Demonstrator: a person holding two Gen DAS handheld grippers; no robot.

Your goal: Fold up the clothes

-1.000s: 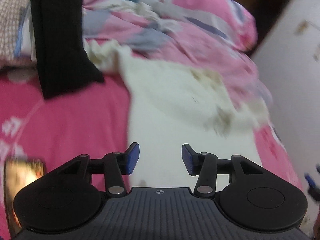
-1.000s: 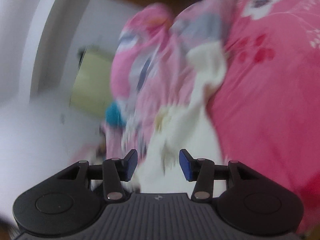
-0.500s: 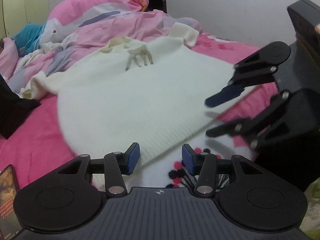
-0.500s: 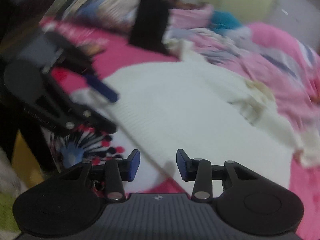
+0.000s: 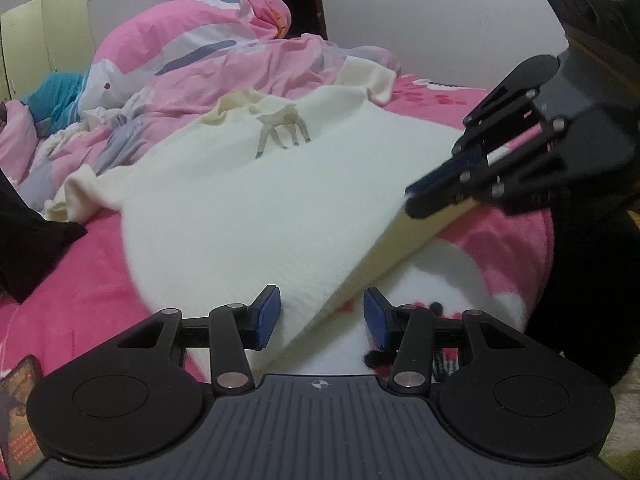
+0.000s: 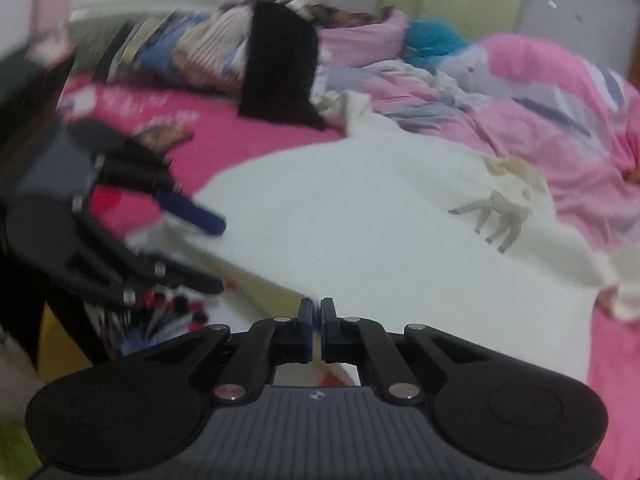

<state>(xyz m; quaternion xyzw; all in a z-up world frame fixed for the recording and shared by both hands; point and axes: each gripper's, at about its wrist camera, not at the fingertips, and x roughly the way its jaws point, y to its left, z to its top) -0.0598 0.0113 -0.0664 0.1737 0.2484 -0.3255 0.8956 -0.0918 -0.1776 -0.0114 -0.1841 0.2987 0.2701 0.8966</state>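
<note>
While the cream knit sweater (image 5: pixel 240 208) lies spread across the pink bedsheet (image 5: pixel 80 288), hem toward the near edge and collar toward the far bedding, the entry reads as follows.

Right gripper (image 6: pixel 317 312): jaws pressed together on the near hem of the sweater; in the left wrist view the same corner is lifted slightly off the sheet, the cloth pinched between the dark fingers at right.

Left gripper (image 5: pixel 320 316): jaws standing apart, the hem edge lying between the blue pads (image 5: pixel 266 316), neither pad pressing on it. Not yet a grip.

Step in hand, as judged: securing both hem corners before folding the body upward. To do it well, the left pads should close on the ribbed edge only, not on the sheet beneath, and at a point matching the right hand's hold so the hem lifts level.

Nearby items: black garment (image 6: pixel 280 68) at far left, rumpled pink duvet (image 5: pixel 192 60) beyond the collar, horse motif (image 5: pixel 282 130) on the chest. Sleeves lie bunched at either side; they likely need tucking in.
</note>
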